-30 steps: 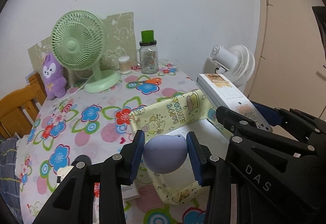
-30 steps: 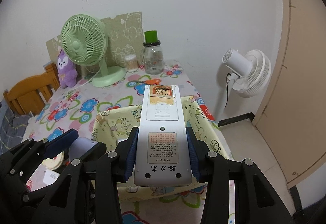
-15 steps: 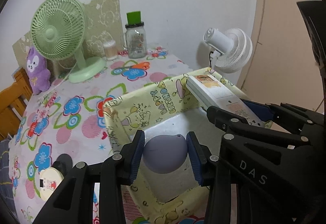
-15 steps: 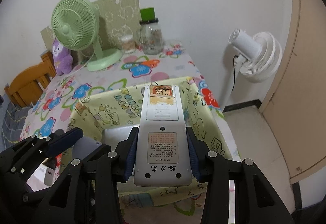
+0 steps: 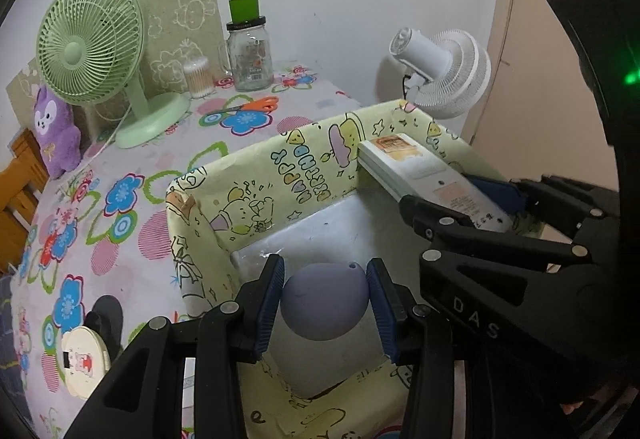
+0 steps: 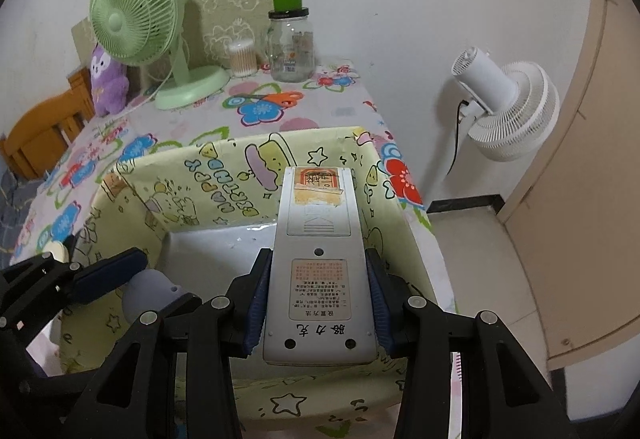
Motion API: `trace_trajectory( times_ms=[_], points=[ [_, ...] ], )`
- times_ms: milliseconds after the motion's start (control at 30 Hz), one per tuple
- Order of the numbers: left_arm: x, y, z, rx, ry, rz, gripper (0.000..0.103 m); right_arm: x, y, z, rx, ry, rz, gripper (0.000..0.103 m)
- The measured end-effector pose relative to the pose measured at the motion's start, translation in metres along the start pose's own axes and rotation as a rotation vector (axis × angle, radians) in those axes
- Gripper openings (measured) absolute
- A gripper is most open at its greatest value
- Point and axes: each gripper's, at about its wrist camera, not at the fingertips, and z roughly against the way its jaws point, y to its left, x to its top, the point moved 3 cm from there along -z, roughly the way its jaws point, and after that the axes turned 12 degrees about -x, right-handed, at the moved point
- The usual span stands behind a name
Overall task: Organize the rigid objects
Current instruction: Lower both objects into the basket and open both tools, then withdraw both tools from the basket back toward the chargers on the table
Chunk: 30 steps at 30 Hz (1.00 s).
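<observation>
My left hand-held gripper (image 5: 325,301) is clenched on a lilac ball (image 5: 325,303), which hangs inside the open yellow box (image 5: 256,179) near its left wall. My right hand-held gripper (image 6: 318,303) grips a grey remote (image 6: 318,251) back side up, its far end over the box just short of the far wall. The box sits at the table's (image 6: 192,127) near right corner. The two grippers are side by side over it, and the box walls rise around both loads. Outside the box's left wall lies a round cream case (image 5: 84,363) on the flowered cloth. At the far edge stand a green fan (image 5: 92,47), a purple plush (image 5: 56,135), a swab tub (image 5: 198,77) and a jar (image 5: 250,53), with orange scissors (image 5: 248,107) in front. A white fan (image 6: 508,107) stands off the table to the right.
</observation>
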Motion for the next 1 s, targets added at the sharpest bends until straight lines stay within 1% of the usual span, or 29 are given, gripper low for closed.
trace_trajectory(
  times_ms=[133, 233, 267, 300, 333, 367, 433, 467, 500, 567, 633, 700, 800, 900, 1000],
  points=[
    [0.001, 0.0, -0.002, 0.002, 0.009, 0.001, 0.048, 0.0, 0.0, -0.001, 0.004, 0.004, -0.003, 0.048],
    [0.002, 0.0, -0.002, -0.021, 0.012, 0.004, 0.057, 0.001, 0.001, 0.0, 0.002, 0.008, -0.012, 0.051],
    [0.003, 0.0, -0.002, -0.03, 0.009, 0.012, 0.064, 0.001, 0.0, 0.001, 0.001, 0.009, -0.013, 0.052],
    [0.003, 0.0, -0.002, -0.054, 0.014, 0.014, 0.066, 0.001, 0.0, 0.003, 0.002, 0.004, -0.017, 0.054],
    [0.003, -0.001, -0.001, -0.064, 0.016, 0.012, 0.072, 0.002, 0.0, 0.005, 0.016, 0.001, -0.017, 0.06],
    [0.003, -0.003, 0.0, -0.068, 0.017, 0.008, 0.079, 0.002, 0.0, 0.007, 0.025, -0.001, -0.017, 0.063],
    [0.002, -0.007, 0.001, -0.052, 0.016, -0.01, 0.084, 0.002, 0.002, 0.013, 0.028, -0.014, -0.012, 0.074],
    [0.001, -0.007, 0.002, -0.035, 0.015, -0.013, 0.088, 0.001, 0.003, 0.016, 0.016, -0.024, -0.008, 0.078],
    [0.001, -0.006, 0.004, -0.025, 0.013, -0.007, 0.089, 0.001, 0.003, 0.02, 0.0, -0.036, -0.007, 0.081],
    [0.001, -0.004, 0.008, -0.044, 0.008, 0.0, 0.089, 0.001, 0.004, 0.027, 0.001, -0.057, -0.008, 0.083],
    [0.0, -0.004, 0.013, -0.042, 0.002, 0.001, 0.09, 0.001, 0.004, 0.032, -0.007, -0.063, -0.014, 0.085],
    [-0.001, -0.004, 0.018, -0.032, -0.004, -0.002, 0.092, 0.0, 0.005, 0.037, -0.011, -0.063, -0.017, 0.085],
    [-0.004, -0.004, 0.027, -0.042, -0.017, -0.008, 0.092, -0.001, 0.007, 0.043, -0.002, -0.058, -0.023, 0.085],
    [-0.006, -0.004, 0.036, -0.045, -0.03, -0.013, 0.095, -0.003, 0.01, 0.053, -0.006, -0.08, -0.02, 0.085],
    [-0.009, -0.003, 0.044, -0.032, -0.039, -0.017, 0.096, -0.005, 0.014, 0.063, -0.005, -0.098, -0.021, 0.085]
  ],
)
